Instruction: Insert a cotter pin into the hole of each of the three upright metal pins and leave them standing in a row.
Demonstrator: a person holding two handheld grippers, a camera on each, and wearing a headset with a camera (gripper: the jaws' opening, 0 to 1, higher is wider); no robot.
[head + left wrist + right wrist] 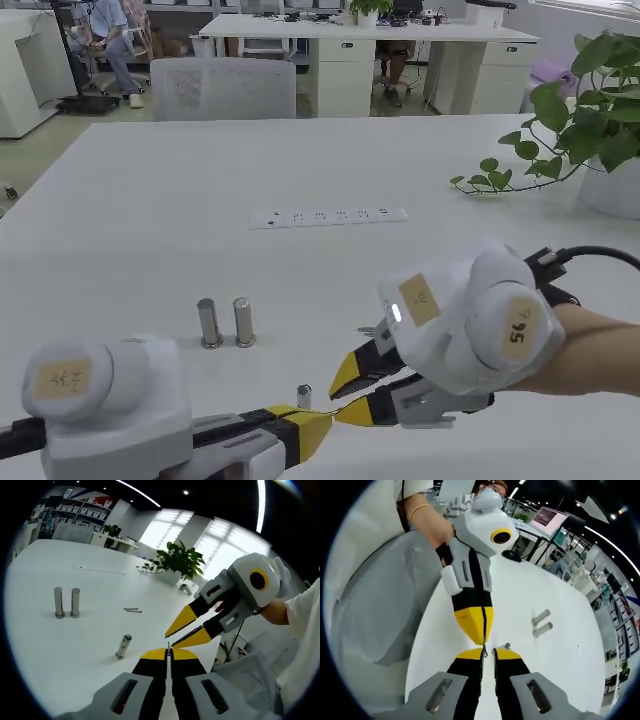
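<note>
Left gripper (169,653): we are pinching its fingers shut on a thin cotter pin (168,645).
Right gripper (488,653): we are holding its fingers partly open beside that cotter pin.
Metal pins (244,322): two are standing together on the bench (150,220); a third pin (304,394) is sitting nearer us.

Left grey gripper (318,420), yellow-tipped black jaws pressed closed, meets right grey gripper (336,405) tip-to-tip, its 2 jaws parted.

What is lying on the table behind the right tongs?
Loose cotter pins lie there on the table. In the head view the right tongs cover most of them.
</note>
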